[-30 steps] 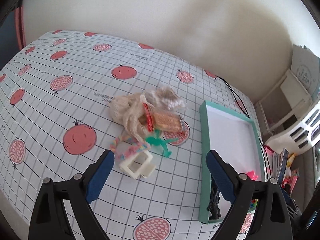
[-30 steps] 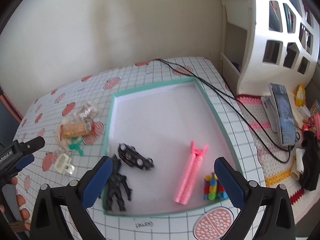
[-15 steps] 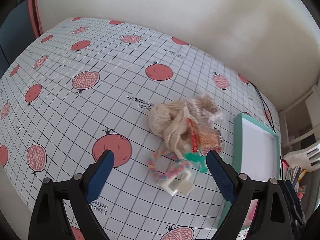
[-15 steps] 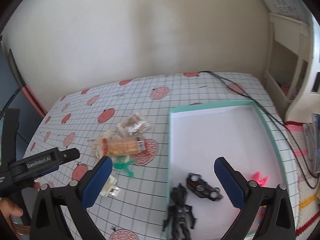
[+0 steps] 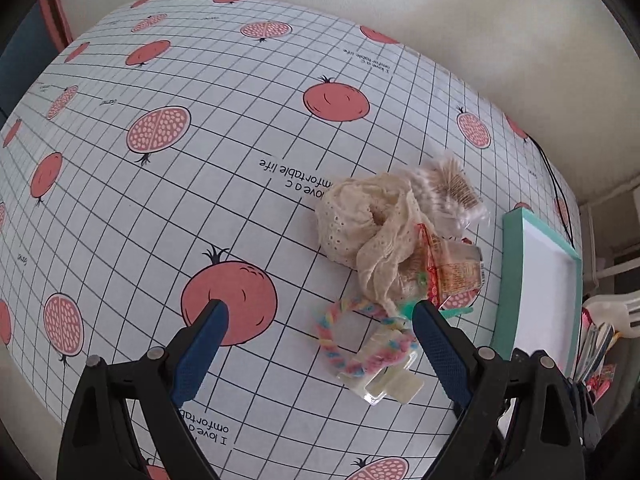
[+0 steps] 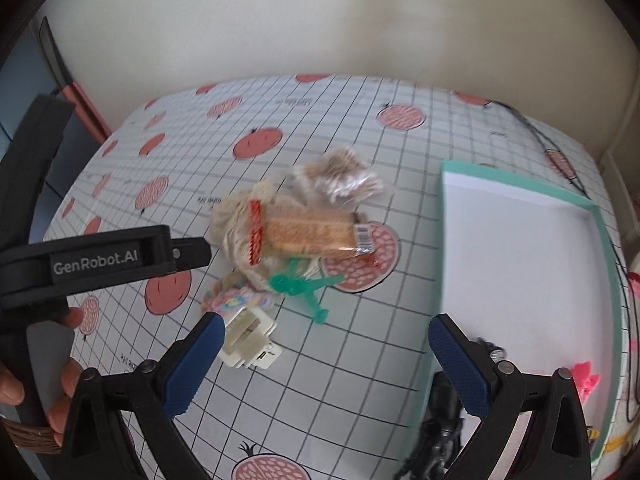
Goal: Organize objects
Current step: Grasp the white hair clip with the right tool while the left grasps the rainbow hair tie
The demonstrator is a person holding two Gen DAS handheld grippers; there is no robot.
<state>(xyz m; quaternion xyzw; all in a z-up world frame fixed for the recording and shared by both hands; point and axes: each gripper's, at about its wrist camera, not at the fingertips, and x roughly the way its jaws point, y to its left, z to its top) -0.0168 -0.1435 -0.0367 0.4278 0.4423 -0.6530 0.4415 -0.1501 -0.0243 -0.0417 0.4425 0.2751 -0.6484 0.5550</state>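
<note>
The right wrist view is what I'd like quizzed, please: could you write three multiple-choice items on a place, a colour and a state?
1. Where does the green plastic figure lie?
A. inside the tray
B. on the tablecloth left of the tray
C. held in a gripper

2. What colour is the rim of the tray?
A. teal
B. red
C. black

3. How is the right gripper?
A. shut on the white clip
B. shut on nothing
C. open, holding nothing

Answers: 1 B, it rests on the tablecloth by the snack pack. 2 A, the rim is teal around a white floor. 3 C, the blue pads stand wide apart, the white clip lying beside the left one.
</note>
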